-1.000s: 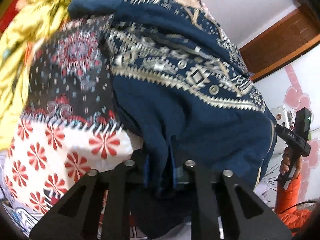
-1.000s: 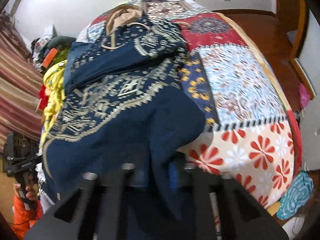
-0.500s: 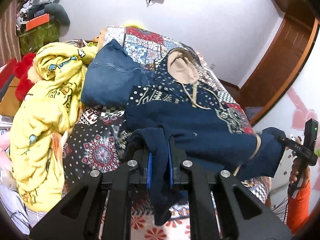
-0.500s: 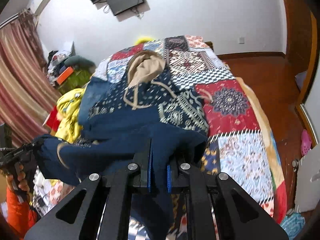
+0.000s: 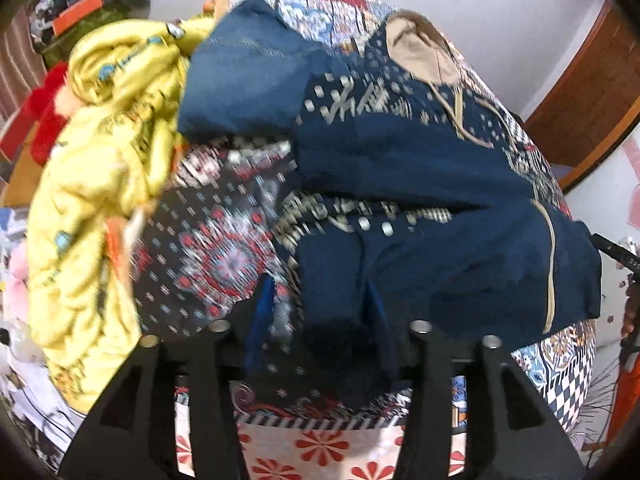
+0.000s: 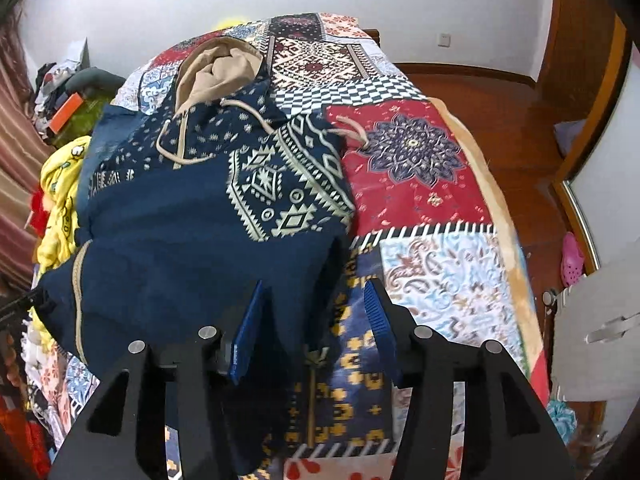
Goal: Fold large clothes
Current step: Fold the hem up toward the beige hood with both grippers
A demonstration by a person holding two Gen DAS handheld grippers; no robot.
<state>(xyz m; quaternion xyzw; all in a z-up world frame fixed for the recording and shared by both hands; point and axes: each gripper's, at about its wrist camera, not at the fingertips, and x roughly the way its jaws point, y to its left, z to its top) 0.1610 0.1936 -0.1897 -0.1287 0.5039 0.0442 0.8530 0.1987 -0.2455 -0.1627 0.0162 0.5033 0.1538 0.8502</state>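
Both claws, L & R, sprung apart w/ nothing held; soft, floppy navy patterned hoodie w/ tan hood: pinch bottom corners at 6 o'clock.

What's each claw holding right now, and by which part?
Nothing. Both the left claw and right claw stand open around the folded lower edge of the navy patterned hoodie.
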